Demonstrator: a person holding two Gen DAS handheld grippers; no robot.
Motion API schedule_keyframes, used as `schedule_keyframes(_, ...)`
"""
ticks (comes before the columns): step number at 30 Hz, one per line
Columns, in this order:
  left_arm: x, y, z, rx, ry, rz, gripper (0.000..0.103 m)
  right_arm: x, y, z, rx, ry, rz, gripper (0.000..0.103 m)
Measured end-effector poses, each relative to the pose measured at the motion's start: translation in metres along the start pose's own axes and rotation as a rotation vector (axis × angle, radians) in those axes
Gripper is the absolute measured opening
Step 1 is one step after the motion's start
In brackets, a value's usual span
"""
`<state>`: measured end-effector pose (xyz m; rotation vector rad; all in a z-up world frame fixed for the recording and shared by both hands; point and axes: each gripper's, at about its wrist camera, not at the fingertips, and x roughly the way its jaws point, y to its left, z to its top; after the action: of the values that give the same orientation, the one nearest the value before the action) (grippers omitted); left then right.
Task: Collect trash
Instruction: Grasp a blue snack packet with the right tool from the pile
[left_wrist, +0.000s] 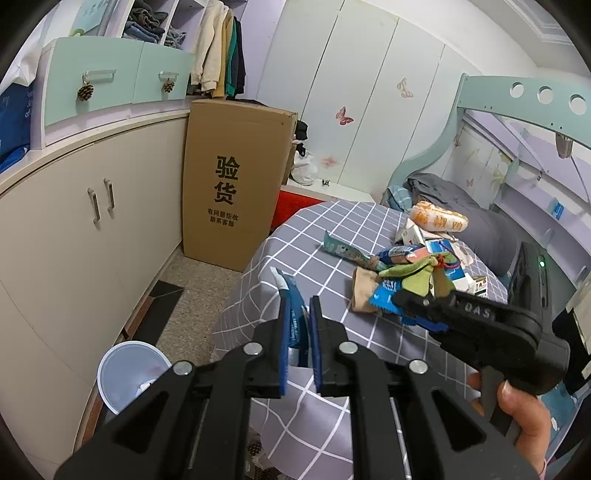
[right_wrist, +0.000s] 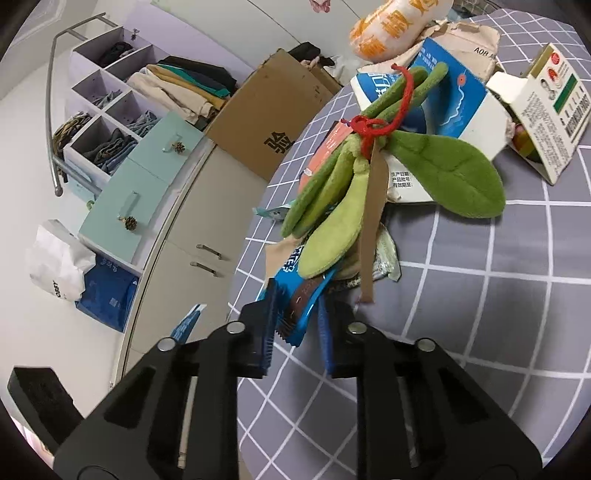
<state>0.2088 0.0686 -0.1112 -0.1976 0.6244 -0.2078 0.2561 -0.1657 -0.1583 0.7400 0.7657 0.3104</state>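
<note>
I was working in a home bedroom. A bed under a grey sheet with a white grid (left_wrist: 325, 229) filled my lower centre, crumpled grey bedding (left_wrist: 443, 192) at two o'clock. At eleven o'clock hung cream and green jackets (left_wrist: 218, 48) beside white cubbies of folded clothes (right_wrist: 107, 122). White wardrobe doors with butterfly stickers (left_wrist: 343, 116) stood at twelve, and a tall brown cardboard box (left_wrist: 229, 177) leaned against cream cabinets (left_wrist: 85, 236) at nine.

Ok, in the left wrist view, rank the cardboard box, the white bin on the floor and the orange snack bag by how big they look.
1. cardboard box, by far the largest.
2. white bin, partly hidden behind the gripper.
3. orange snack bag, smallest, though it lies farther off, so its true size against the bin is unsure.
</note>
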Motion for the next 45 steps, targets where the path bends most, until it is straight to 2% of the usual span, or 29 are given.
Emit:
schedule_keyframes(1, -0.001, -0.001, 0.000, -0.001, -0.002, -0.003, 0.010, -0.003, -0.001, -0.002, -0.002, -0.003, 0.005, 0.013)
schedule_keyframes(14, -0.017, -0.027, -0.003, 0.017, -0.019, -0.072, 0.010, -0.072, 0.003, -0.022, -0.047, -0.070, 0.060, 0.010)
schedule_keyframes(22, -0.028, -0.038, -0.004, 0.023, -0.029, -0.109, 0.010, -0.100, 0.009, -0.033, -0.063, -0.114, 0.083, 0.009)
schedule_keyframes(30, -0.032, -0.039, -0.004, 0.017, -0.034, -0.130, 0.010, -0.118, 0.010, -0.025, -0.068, -0.180, 0.074, 0.009)
schedule_keyframes(45, -0.033, -0.022, -0.005, -0.021, -0.031, -0.142, 0.010, -0.146, 0.029, -0.010, -0.082, -0.261, 0.155, 0.008)
